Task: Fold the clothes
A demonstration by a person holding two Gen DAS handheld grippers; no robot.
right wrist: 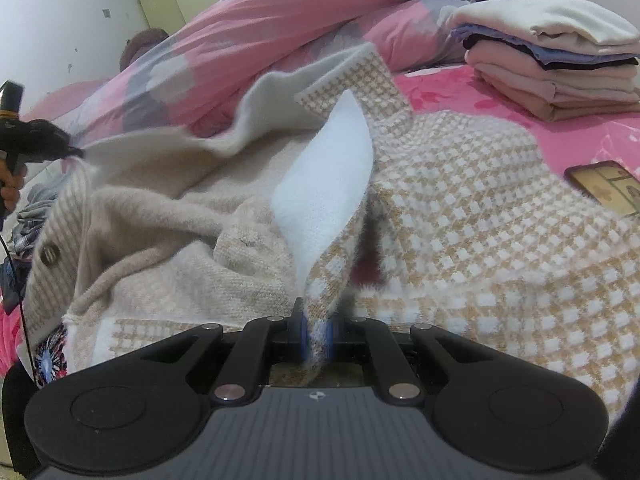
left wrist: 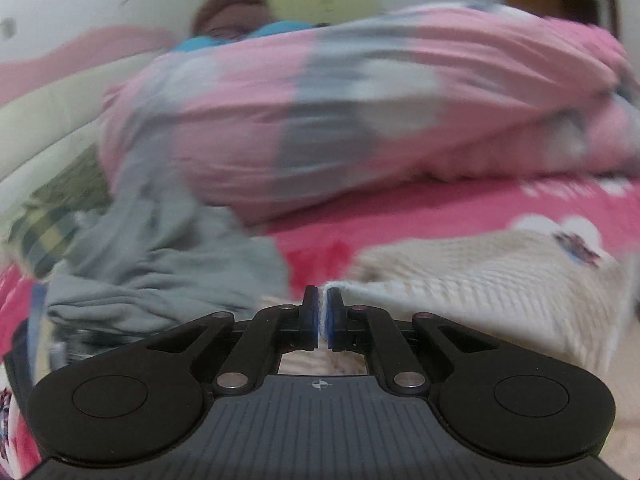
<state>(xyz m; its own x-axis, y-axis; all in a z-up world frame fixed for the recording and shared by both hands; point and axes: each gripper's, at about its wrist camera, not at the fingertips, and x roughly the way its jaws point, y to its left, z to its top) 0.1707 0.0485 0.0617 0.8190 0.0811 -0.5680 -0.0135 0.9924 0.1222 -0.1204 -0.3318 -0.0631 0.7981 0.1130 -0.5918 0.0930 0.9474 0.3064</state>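
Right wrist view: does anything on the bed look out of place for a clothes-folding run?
One item: a small framed picture lies flat on the pink sheet beside the checked sweater. It is not clothing.

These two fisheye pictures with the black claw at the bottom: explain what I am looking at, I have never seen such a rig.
No robot here: a person holds a two-finger gripper in each hand, with a camera on each looking along the fingers. The blurred picture is from the left gripper, shut on a white edge of the knitted cardigan. The sharper one is from the right gripper, shut on a checked beige and white part of that cardigan, lifted off the pink bedsheet. At its left edge you see the left gripper pulling another edge taut. Also on the bed: a pink quilt, a stack of folded clothes and a grey garment.
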